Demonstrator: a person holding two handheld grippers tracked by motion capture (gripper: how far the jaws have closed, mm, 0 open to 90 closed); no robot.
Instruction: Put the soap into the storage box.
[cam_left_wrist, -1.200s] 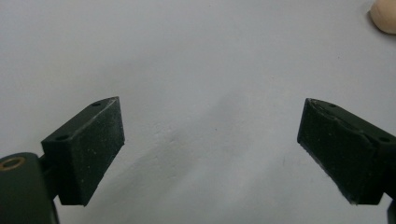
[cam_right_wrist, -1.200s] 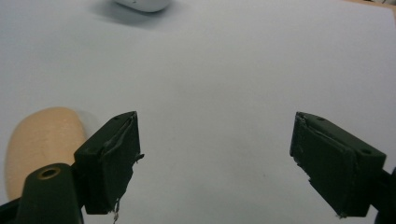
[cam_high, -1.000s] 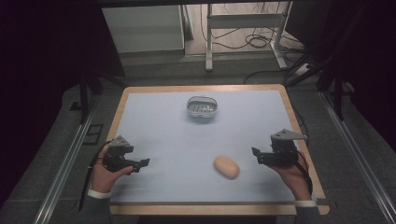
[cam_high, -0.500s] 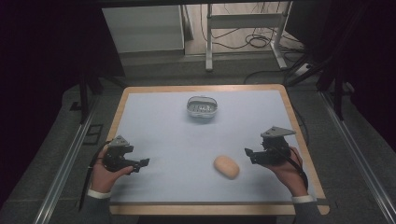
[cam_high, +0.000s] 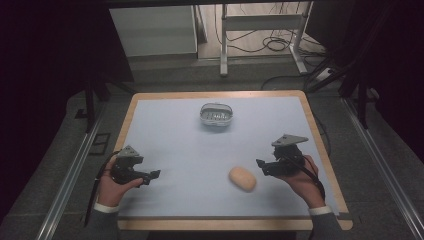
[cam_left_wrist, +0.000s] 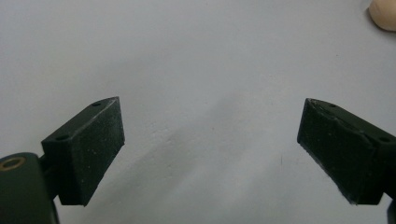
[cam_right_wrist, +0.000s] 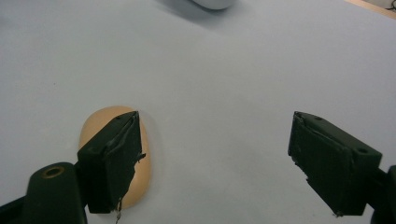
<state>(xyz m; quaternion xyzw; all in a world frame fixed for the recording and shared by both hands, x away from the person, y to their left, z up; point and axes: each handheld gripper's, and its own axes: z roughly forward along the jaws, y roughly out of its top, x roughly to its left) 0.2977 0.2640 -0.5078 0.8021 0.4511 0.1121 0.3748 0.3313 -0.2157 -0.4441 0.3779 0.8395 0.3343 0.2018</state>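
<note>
So on my left, the left tool (cam_high: 150, 175) is parked near the front-left corner of the tabletop (cam_high: 170, 145). Its jaws stand wide apart with nothing between them, just bare pale-blue surface under it in the left gripper view. It's not doing anything useful at the moment, as far as I can tell.

Moving toward the middle: up near the far edge there's a small oval wire basket (cam_high: 217, 114), and I can't really tell if anything's in it. Well apart from that, down toward the front and a bit right of center, sits the bread roll (cam_high: 242, 178), a tan oval thing lying flat on the tabletop. That's what I'm going for.

Over on the right, the right tool (cam_high: 260, 165) is just beside the roll, pointing at it from the right. Jaws are apart, though they've just been closing in a little, and nothing's between them yet. In the right gripper view the roll (cam_right_wrist: 100, 126) sits behind the left-hand jaw rather than in the gap, so I'm off to one side and need to line up before I can squeeze.

Progress-wise, I'd say this is early days. Roll isn't picked up, isn't even touched from what I can see. My guess is it's headed for the basket, so grab, carry and drop are all left to do.
</note>
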